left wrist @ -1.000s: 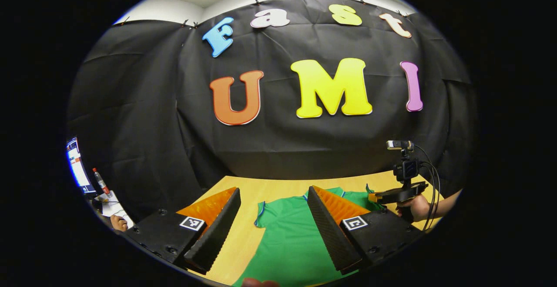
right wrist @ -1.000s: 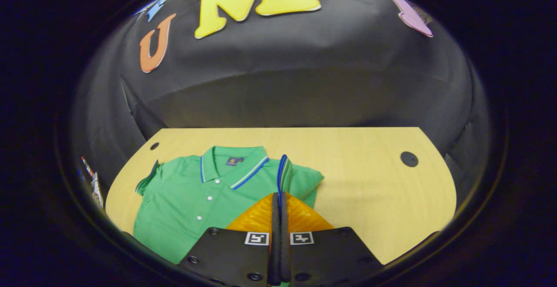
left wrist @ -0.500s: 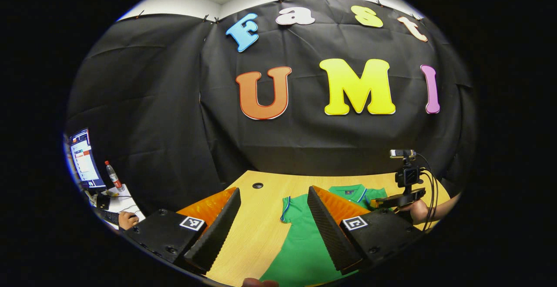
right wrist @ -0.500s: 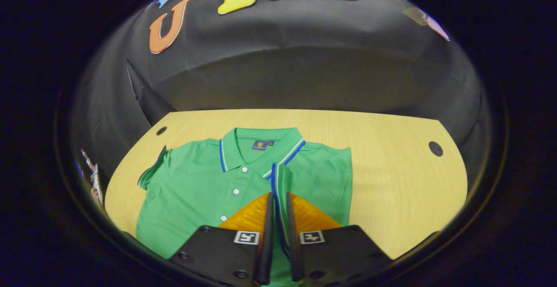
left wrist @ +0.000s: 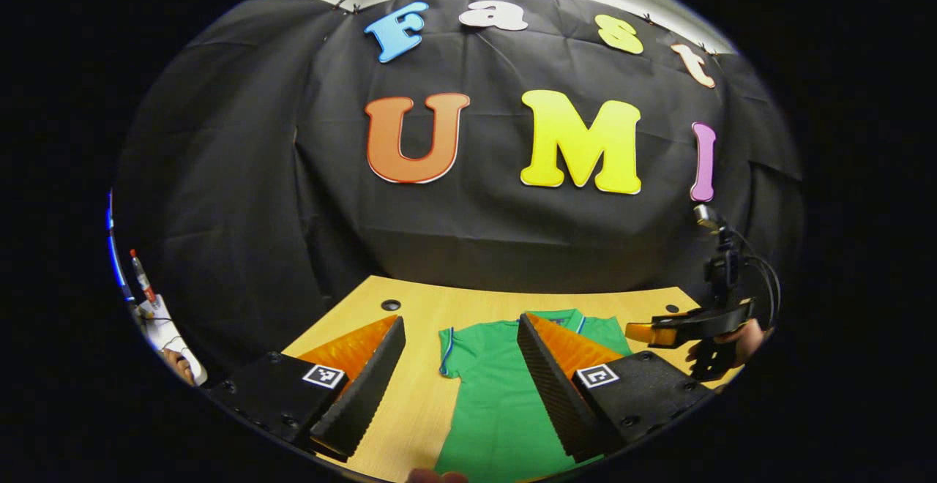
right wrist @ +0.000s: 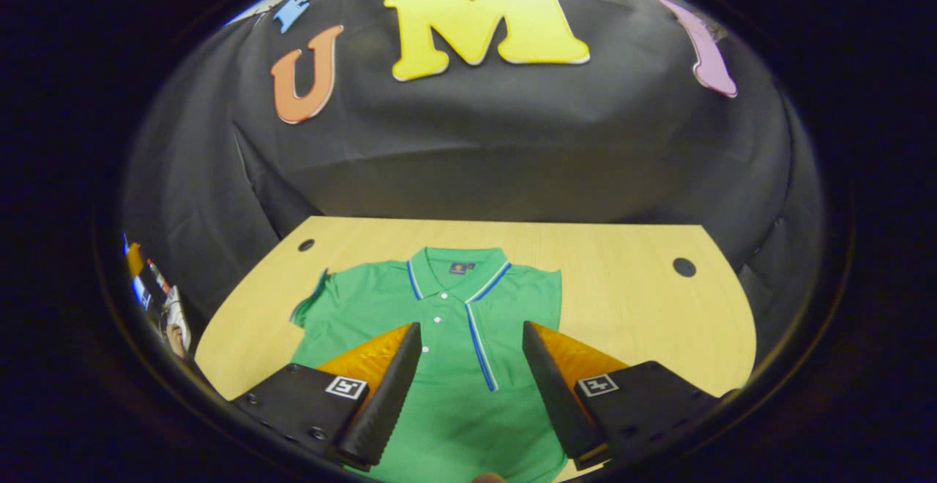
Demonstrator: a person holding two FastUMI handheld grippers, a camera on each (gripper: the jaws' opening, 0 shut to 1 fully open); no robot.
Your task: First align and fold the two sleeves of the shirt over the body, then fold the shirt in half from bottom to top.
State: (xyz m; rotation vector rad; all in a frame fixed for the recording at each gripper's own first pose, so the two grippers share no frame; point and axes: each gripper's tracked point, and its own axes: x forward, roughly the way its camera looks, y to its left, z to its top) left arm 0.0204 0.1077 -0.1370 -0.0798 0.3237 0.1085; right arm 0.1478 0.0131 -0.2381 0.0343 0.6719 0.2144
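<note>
No text is legible; the shirt (right wrist: 454, 322) collar label is too small.

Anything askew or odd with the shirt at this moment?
Nothing damaged. The green polo shirt lies lopsided: one sleeve is folded over the body, the other sleeve sticks out flat on the table.

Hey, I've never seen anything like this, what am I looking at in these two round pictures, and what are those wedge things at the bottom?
A person holds a two-finger claw in each hand; each claw carries its own fisheye camera. The wedges are that claw's fingers. In the left gripper view, the left claw hangs open above a green polo shirt on a wooden table; farther off is the right claw with the hand holding it. In the right gripper view, the right claw is open too, holding nothing. One sleeve already lies folded over the shirt's body; the other sleeve lies spread out.
</note>
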